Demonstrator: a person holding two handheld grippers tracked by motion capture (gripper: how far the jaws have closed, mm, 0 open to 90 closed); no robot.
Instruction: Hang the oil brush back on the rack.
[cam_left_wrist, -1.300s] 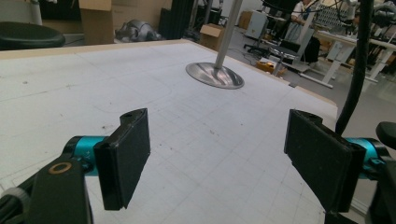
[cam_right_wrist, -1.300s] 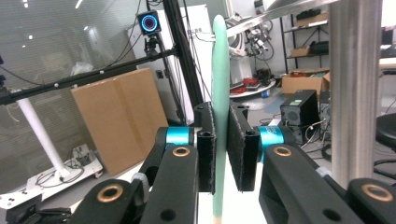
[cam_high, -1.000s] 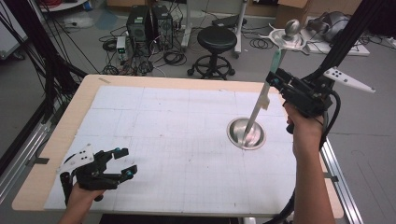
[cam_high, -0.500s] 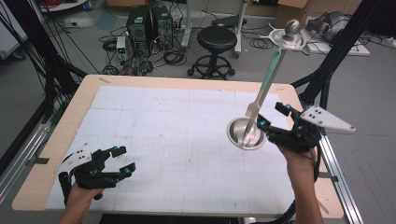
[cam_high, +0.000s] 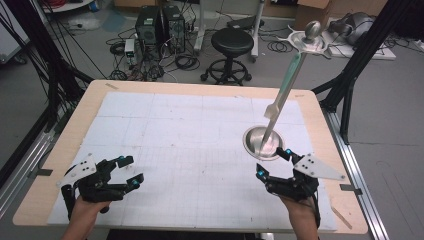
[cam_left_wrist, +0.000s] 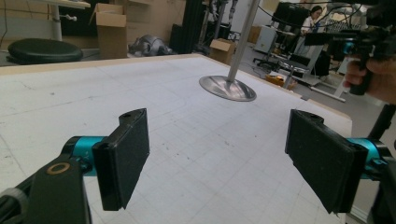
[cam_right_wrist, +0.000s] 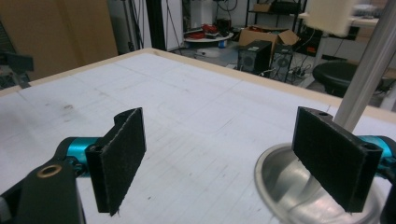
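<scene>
Now released, the stand (cam_high: 263, 141) sits upright on the mat's (cam_high: 190, 150) far right while the right gripper (cam_high: 273, 162), jaws just opened wide and empty, lowers beside its base and the left gripper (cam_high: 131, 169) rests wide open; next likely a fresh grasp or withdrawal.
</scene>
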